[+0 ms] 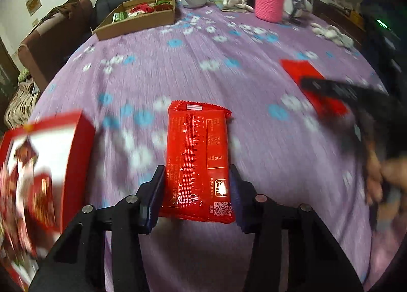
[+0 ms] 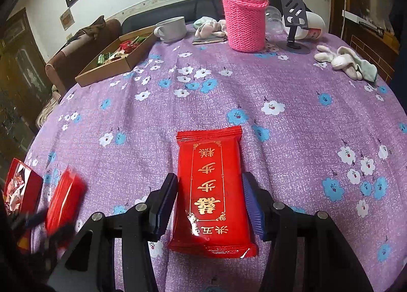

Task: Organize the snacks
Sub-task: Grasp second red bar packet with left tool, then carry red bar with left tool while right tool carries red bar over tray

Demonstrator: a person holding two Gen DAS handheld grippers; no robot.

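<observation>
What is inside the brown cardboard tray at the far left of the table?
The cardboard tray holds small wrapped snacks, red and green ones, some with white. Its near wall hides the lower part of the pile, so their number cannot be told.

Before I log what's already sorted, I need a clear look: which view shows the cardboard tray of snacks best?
The right wrist view: the cardboard tray is sharp there, with green and red packets inside. The left wrist view shows the same tray slightly closer but blurred by motion.
</observation>
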